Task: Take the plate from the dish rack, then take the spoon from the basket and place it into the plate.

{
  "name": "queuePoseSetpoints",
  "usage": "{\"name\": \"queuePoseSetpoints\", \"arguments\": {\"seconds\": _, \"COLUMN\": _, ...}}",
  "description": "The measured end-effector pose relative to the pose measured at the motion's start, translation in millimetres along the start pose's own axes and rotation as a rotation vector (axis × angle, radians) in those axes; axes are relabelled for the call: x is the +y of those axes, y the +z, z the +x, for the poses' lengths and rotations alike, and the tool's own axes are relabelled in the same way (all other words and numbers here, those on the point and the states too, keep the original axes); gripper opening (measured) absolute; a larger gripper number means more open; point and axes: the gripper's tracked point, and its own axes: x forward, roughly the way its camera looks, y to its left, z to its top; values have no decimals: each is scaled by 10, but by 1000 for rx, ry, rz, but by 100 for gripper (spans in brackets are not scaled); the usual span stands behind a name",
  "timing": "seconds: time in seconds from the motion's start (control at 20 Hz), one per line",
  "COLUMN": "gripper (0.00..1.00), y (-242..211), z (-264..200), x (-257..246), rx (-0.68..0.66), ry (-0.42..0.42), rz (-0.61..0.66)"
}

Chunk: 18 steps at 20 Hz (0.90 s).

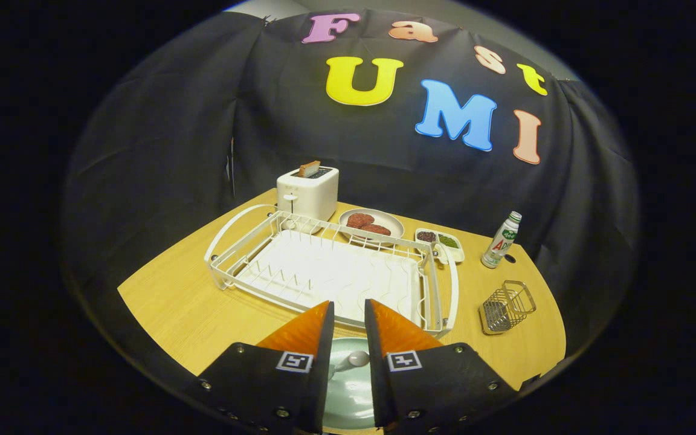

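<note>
The white dish rack (330, 272) stands empty at mid-table. Just in front of it, the gripper (348, 320) hangs over the pale green plate (348, 393), fingers narrowly parted around the spoon (351, 360), whether pressing it cannot be told. Right of the rack sits the wire basket (507, 306). Placement looks nearly complete; release and withdrawal likely follow.

Gripper (348, 320) fingers slightly parted above pale green plate (348, 393); spoon (351, 360) lies in plate between them. Empty dish rack (330, 272) just beyond; wire basket (506, 307) right.
</note>
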Motion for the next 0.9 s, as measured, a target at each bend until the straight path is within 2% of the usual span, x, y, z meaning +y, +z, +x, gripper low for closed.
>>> {"name": "queuePoseSetpoints", "arguments": {"seconds": 0.05, "gripper": 37, "y": 26, "z": -5, "x": -55, "rx": -1, "ry": -13, "rz": 2}}
{"name": "queuePoseSetpoints", "arguments": {"seconds": 0.6, "gripper": 37, "y": 211, "z": -60, "x": -307, "rx": -28, "ry": -67, "rz": 31}}
{"name": "queuePoseSetpoints", "arguments": {"seconds": 0.9, "gripper": 38, "y": 813, "z": -347, "x": -580, "rx": -153, "ry": -132, "rz": 27}}
